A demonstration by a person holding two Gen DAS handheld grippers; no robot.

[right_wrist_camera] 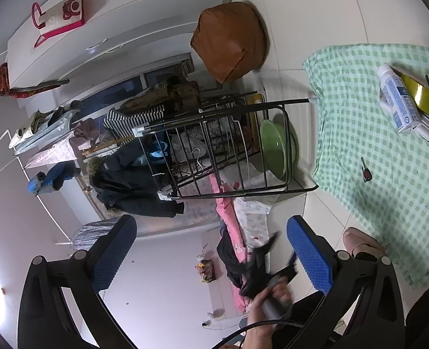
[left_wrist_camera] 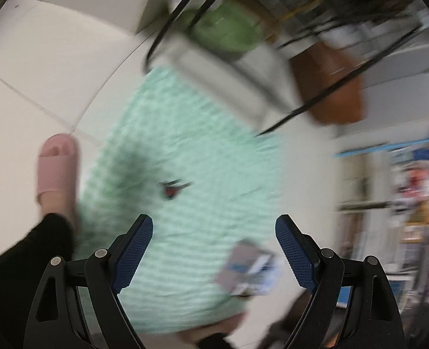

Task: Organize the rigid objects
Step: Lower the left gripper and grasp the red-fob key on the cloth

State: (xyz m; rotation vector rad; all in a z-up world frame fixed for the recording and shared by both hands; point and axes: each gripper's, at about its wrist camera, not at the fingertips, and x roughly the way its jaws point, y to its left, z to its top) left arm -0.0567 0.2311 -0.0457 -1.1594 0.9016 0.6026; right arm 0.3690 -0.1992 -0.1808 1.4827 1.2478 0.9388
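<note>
Clearly the small key (left_wrist_camera: 172, 189) lies on the green checked cloth (left_wrist_camera: 185, 151) just ahead of the left gripper (left_wrist_camera: 214, 242), whose jaws stand apart and empty. Pinching wrinkled fabric with it looks the likely slip; the right gripper (right_wrist_camera: 211, 247), also apart, points elsewhere.

A white and blue tube (right_wrist_camera: 396, 99) is lying on top of a gold box (right_wrist_camera: 421, 96) on the green checked cloth (right_wrist_camera: 368, 133). A little red and black key (right_wrist_camera: 366, 173) is lying apart, nearer the middle.
</note>
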